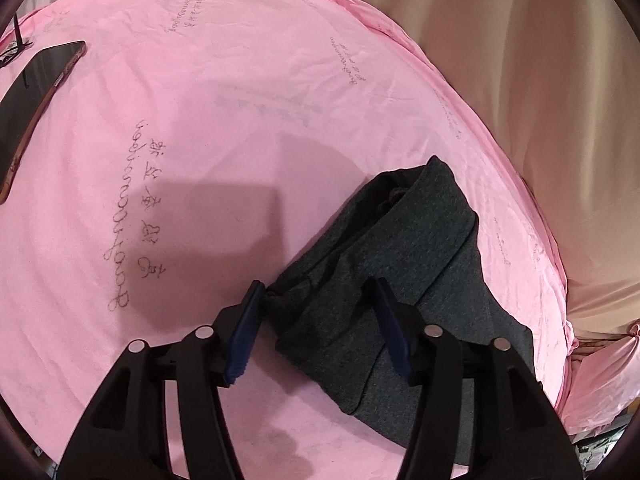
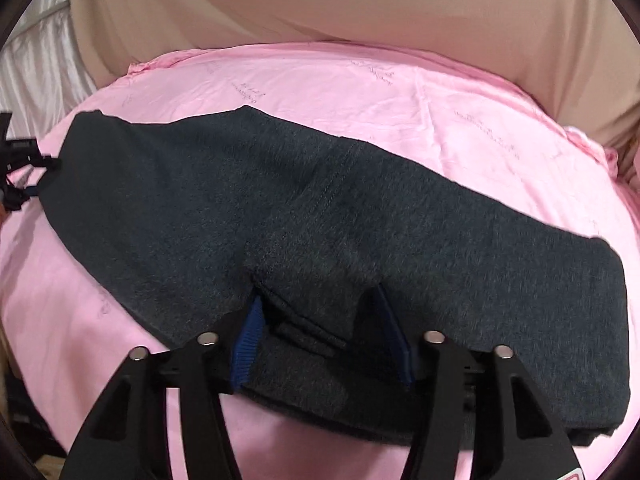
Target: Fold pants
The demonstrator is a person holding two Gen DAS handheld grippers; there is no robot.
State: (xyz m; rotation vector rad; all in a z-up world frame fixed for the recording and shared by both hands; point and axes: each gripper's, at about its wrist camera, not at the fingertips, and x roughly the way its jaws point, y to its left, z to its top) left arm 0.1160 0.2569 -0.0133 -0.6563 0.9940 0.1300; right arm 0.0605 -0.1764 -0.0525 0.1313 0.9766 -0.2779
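Dark grey pants (image 2: 320,216) lie folded lengthwise on a pink cloth (image 2: 460,112). In the left wrist view one end of the pants (image 1: 400,248) is doubled over and runs toward the lower right. My left gripper (image 1: 318,292) is open, its blue pads on either side of the pants' end; I cannot tell whether they touch it. My right gripper (image 2: 316,300) is open over the pants' near edge, with a fold of fabric between its blue pads. The left gripper also shows at the far left of the right wrist view (image 2: 20,176).
A dark smartphone (image 1: 32,96) lies on the pink cloth (image 1: 200,80) at the far left, with black glasses (image 1: 12,48) beside it. Beige fabric (image 1: 540,80) lies beyond the cloth's far edge. Printed script marks the cloth.
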